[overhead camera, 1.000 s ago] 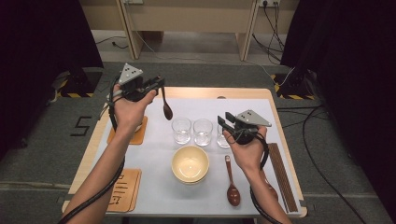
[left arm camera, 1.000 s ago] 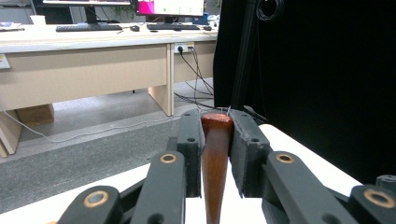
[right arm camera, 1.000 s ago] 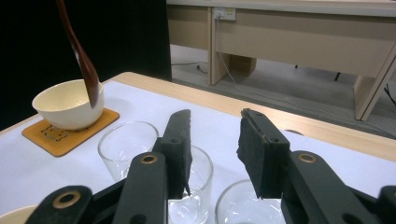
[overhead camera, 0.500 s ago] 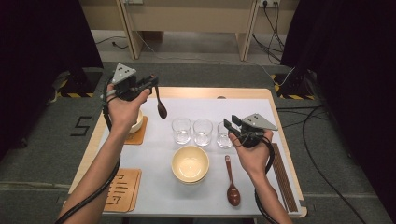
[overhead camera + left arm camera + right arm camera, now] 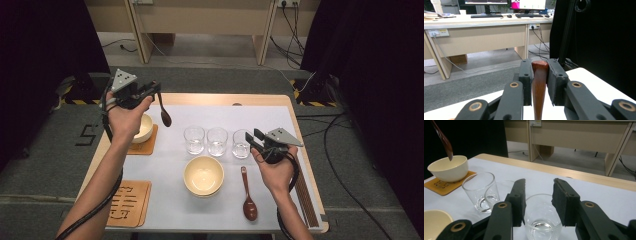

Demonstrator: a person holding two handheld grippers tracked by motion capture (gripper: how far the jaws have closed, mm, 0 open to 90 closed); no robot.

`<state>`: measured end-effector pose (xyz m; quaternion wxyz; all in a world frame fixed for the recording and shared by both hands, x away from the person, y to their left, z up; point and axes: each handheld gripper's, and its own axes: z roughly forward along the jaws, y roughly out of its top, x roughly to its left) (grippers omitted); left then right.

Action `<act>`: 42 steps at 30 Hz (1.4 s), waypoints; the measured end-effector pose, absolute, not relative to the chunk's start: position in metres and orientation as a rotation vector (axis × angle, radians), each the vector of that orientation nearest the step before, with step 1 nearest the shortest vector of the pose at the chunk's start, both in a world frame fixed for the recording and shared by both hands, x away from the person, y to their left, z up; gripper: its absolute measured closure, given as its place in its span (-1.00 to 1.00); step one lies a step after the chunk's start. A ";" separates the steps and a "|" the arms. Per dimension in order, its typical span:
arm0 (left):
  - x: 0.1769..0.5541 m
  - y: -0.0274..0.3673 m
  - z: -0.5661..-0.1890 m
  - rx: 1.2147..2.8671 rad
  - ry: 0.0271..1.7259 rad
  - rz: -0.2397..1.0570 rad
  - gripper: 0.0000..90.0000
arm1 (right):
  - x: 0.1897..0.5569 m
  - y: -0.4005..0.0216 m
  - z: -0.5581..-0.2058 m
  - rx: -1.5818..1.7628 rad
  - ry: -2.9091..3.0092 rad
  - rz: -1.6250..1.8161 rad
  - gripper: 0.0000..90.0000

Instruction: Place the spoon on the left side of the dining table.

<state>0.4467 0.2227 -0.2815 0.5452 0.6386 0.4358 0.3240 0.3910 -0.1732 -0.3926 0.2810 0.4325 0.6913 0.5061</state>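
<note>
Wooden spoon [image 5: 163, 111]: gripped by left gripper [image 5: 150, 93] jaws, ten o'clock on desk [image 5: 260, 112].
Right gripper [image 5: 253, 139]: jaws open, around a glass [image 5: 541, 220], three o'clock.

From my left claw's camera, the spoon [image 5: 539, 87] runs off the bottom edge, bowl unseen. In the right claw view my claw's pads [image 5: 520, 200] cover the near glass's [image 5: 541, 225] sides.

On the grey floor [image 5: 60, 150] left of the table, a white mark [image 5: 89, 135] reads like the figure 5. The near wooden coaster [image 5: 128, 202] bears dark cut-out signs, too small to read.
</note>
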 end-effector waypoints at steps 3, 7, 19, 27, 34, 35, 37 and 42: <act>0.445 0.227 -0.283 1.508 1.040 0.777 0.66 | 0.389 -0.175 -0.396 1.164 1.857 1.356 0.39; 0.445 0.232 -0.286 1.500 1.054 0.784 0.66 | 0.387 -0.178 -0.402 1.179 1.853 1.354 0.38; 0.446 0.246 -0.289 1.484 1.084 0.832 0.65 | 0.383 -0.181 -0.412 1.197 1.860 1.348 0.37; 0.450 0.256 -0.293 1.480 1.108 0.865 0.65 | 0.382 -0.182 -0.414 1.201 1.859 1.346 0.37; 0.455 0.263 -0.296 1.476 1.132 0.890 0.65 | 0.382 -0.182 -0.415 1.216 1.861 1.349 0.37; 0.456 0.264 -0.297 1.476 1.136 0.894 0.65 | 0.382 -0.182 -0.415 1.214 1.862 1.349 0.37; 0.458 0.265 -0.299 1.476 1.144 0.900 0.65 | 0.382 -0.182 -0.415 1.212 1.862 1.345 0.37; 0.462 0.270 -0.303 1.477 1.164 0.915 0.65 | 0.381 -0.184 -0.415 1.213 1.861 1.340 0.37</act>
